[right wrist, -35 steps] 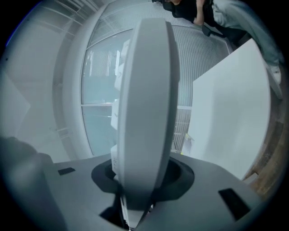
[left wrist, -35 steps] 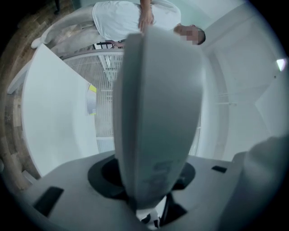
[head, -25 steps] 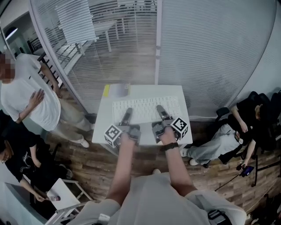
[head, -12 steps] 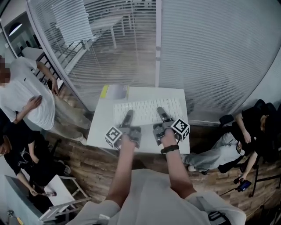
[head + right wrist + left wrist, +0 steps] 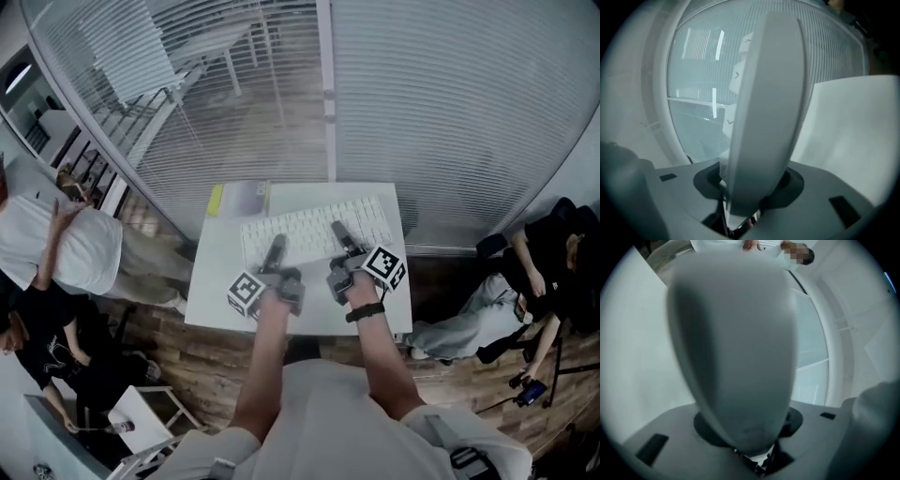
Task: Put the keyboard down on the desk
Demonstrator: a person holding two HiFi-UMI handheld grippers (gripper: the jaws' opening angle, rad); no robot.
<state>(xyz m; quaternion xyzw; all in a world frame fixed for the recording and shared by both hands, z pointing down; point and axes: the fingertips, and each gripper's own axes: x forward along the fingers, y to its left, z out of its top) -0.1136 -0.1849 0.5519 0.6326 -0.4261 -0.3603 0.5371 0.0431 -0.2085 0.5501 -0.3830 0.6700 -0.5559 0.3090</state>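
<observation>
The white keyboard [image 5: 314, 228] sits across the far half of the small white desk [image 5: 211, 291]. The left gripper [image 5: 276, 246] is clamped on its near edge. The right gripper [image 5: 337, 232] also grips it, and its 2 jaws have just been opening.

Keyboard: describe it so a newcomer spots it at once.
Before the blind-covered glass wall stands a small white desk. The keyboard stretches across its middle: long, white, rows of keys. The flat grey pad with a yellow edge at the far left corner has no keys.
</observation>
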